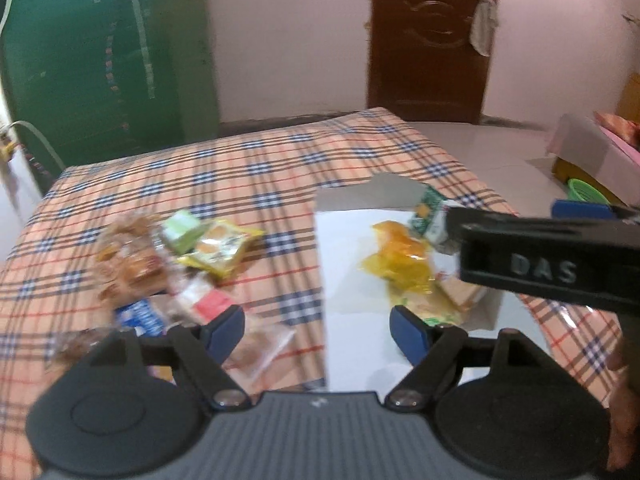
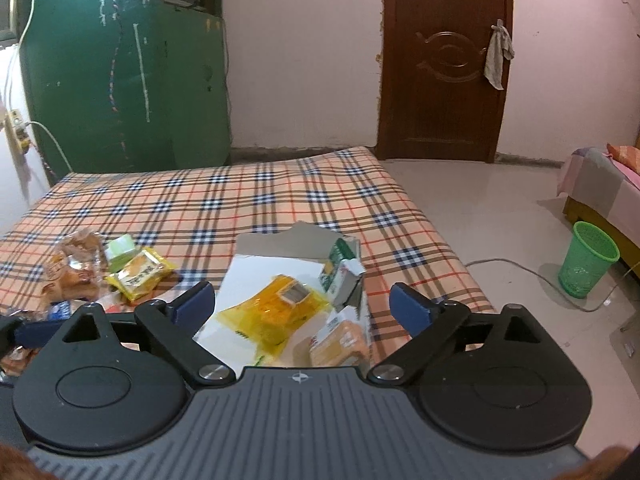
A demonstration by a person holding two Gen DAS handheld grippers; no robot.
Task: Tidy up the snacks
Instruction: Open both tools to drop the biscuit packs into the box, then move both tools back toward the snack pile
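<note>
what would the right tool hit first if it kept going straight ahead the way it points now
Probably the yellow snack packet lying in the white box. It sits directly between the open fingers of the right tool, though depth is hard to judge in this view.

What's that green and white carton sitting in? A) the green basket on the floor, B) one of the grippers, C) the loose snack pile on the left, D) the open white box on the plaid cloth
D: the green and white carton stands inside the open white box, beside the yellow packet; both grippers are open and empty.
</note>
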